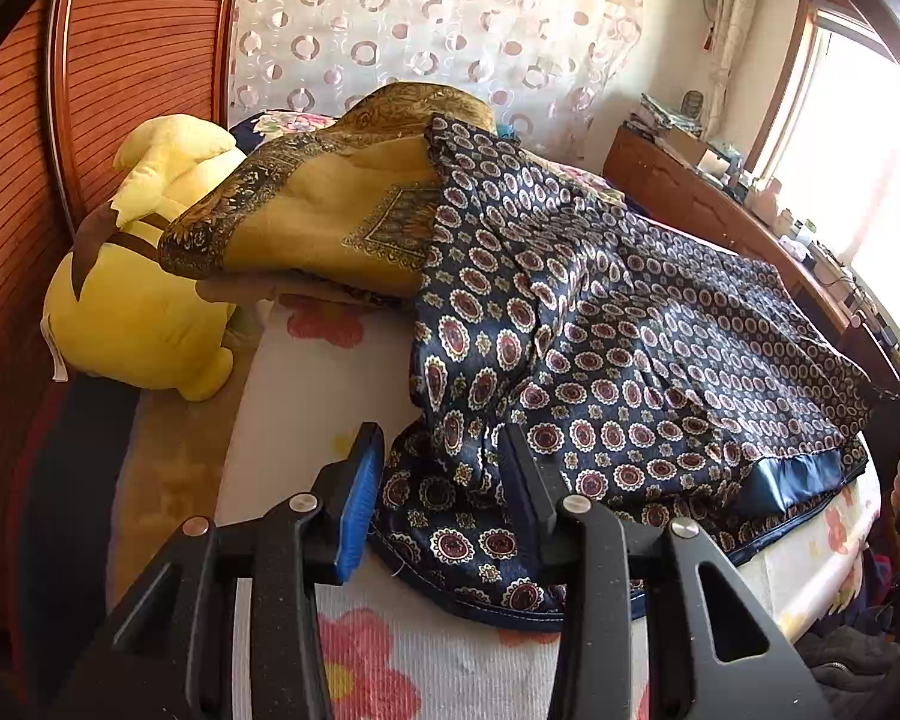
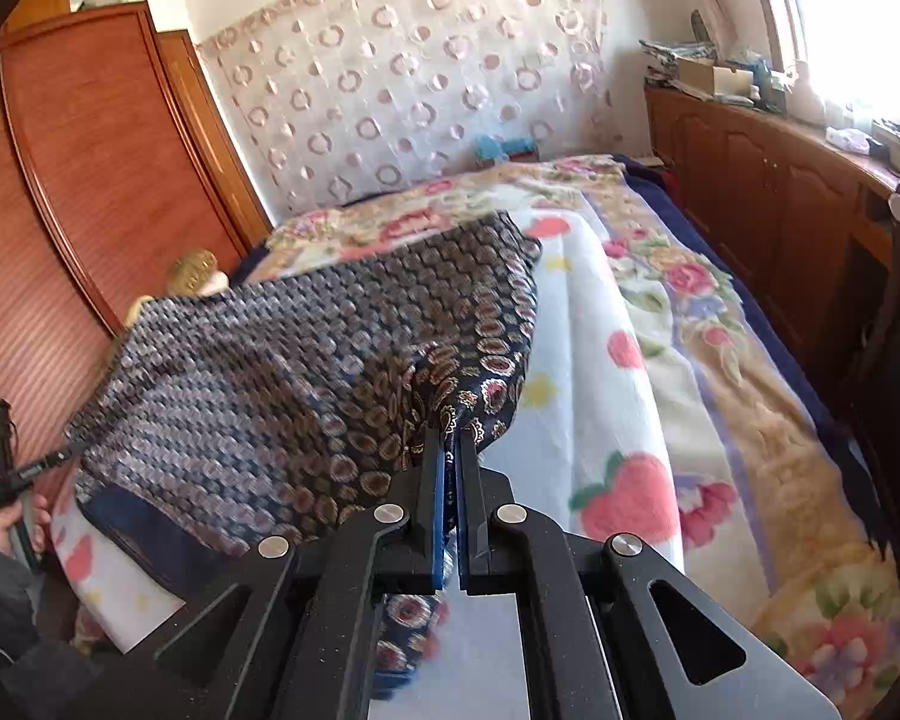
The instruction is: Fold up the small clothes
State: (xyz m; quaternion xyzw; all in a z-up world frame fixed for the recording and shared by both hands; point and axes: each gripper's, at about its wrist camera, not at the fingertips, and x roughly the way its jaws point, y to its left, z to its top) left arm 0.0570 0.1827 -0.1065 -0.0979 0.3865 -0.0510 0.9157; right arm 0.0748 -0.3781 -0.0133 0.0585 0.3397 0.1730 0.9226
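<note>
Lying across the flowered blanket (image 1: pixel 306 396), frame centre: navy patterned garment (image 1: pixel 630 324). Left gripper (image 1: pixel 444 462) parted over its near edge (not pinching); right gripper (image 2: pixel 450 450) clamped on a corner.

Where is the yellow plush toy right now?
In the left wrist view, the yellow plush toy sits at far left, between the wooden wardrobe and the gold patterned cushion.

A bed (image 2: pixel 768 396) carries everything, spread with a white fleece blanket (image 1: pixel 306 396) printed with pink flowers and strawberries. On the blanket lies a navy garment (image 1: pixel 618 360) patterned with round medallions, spread wide with one corner lifted. At the wardrobe side its far edge drapes over a folded mustard-yellow cloth (image 1: pixel 330 216), with a yellow plush toy (image 1: pixel 132 312) just beside that.
</note>
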